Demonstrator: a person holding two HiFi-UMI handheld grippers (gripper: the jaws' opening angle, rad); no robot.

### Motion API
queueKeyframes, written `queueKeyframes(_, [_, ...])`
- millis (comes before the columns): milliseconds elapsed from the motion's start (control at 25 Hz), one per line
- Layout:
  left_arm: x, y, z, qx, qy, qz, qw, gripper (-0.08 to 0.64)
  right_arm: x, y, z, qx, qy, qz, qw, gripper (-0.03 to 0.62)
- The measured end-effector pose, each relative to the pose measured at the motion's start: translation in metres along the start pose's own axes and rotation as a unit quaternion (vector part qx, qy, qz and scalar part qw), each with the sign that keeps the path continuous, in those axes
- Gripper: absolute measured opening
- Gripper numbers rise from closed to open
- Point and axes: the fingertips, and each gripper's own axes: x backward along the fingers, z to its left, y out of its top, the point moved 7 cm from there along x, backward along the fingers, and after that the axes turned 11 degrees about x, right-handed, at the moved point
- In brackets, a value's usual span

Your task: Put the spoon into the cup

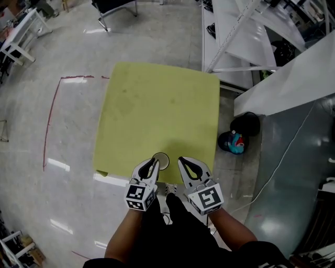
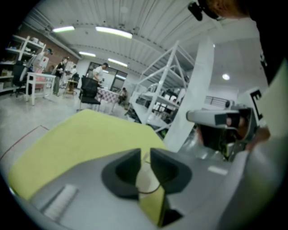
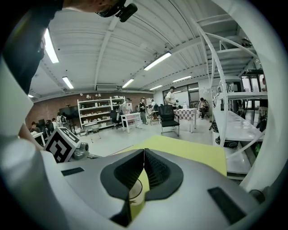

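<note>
A pale paper cup (image 1: 162,160) with a brown rim stands near the front edge of the yellow-green table (image 1: 157,104). My left gripper (image 1: 155,161) hovers right at the cup's left side. In the left gripper view its jaws (image 2: 145,153) stand a narrow gap apart, with the cup (image 2: 145,180) showing through the gap just beyond and nothing pressed between the pads. My right gripper (image 1: 181,159) is just right of the cup, apart from it, and its jaws (image 3: 144,151) meet at the tips, empty. The cup (image 3: 134,191) shows below them. I cannot make out a spoon in any view.
White metal racks (image 1: 246,42) stand to the right of the table. A dark bag (image 1: 239,135) and a white cable (image 1: 282,157) lie on the floor beside it. Red tape (image 1: 49,120) marks the floor at the left. A chair (image 1: 115,8) and people stand far behind.
</note>
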Motion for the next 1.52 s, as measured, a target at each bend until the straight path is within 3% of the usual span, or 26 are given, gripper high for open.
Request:
queueKeyframes(320, [0.011, 0.012, -0.004, -0.013, 0.011, -0.026, 0.9995, 0.115, 0.001, 0.003, 0.001, -0.001, 0.001, -0.016, 1.000, 0.006])
queueKeyframes(800, [0.057, 0.080, -0.036, -0.048, 0.023, -0.124, 0.9908, 0.081, 0.007, 0.053, -0.002, 0.020, 0.003, -0.082, 0.996, 0.006])
queueKeyframes(1000, [0.079, 0.115, -0.055, -0.100, 0.061, -0.160, 0.9802, 0.008, 0.012, 0.074, 0.001, 0.031, 0.008, -0.113, 0.993, 0.007])
queueKeyframes(1200, [0.100, 0.144, -0.063, -0.116, 0.069, -0.207, 0.9691, 0.006, 0.014, 0.099, -0.004, 0.050, 0.007, -0.154, 0.987, 0.006])
queueKeyframes(1520, [0.119, 0.150, -0.071, -0.123, 0.055, -0.226, 0.9649, 0.006, 0.024, 0.118, 0.000, 0.073, -0.004, -0.173, 0.982, 0.006])
